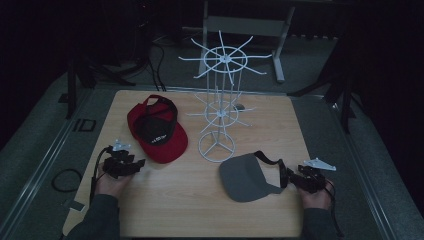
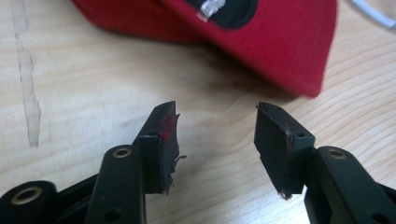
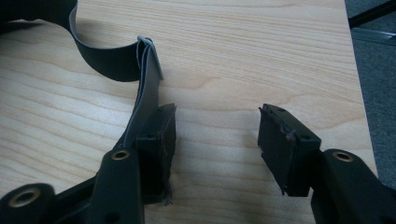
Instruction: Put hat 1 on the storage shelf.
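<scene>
While both tongs gape empty, grey visor looks light, floppy; strap at right gripper's eleven o'clock suits pinching; left gripper faces red cap.

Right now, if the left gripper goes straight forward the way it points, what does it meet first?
Probably the red cap: its brim lies just ahead of the open left gripper, bare table between.

A white wire display rack stands upright toward the far middle of the wooden surface, its round base ring on the wood and spoked arms fanning out at two levels. Beyond the far edge, what seems to be a grey metal stand rises from the dim carpeted floor. A black cable loop lies left of the surface.
</scene>
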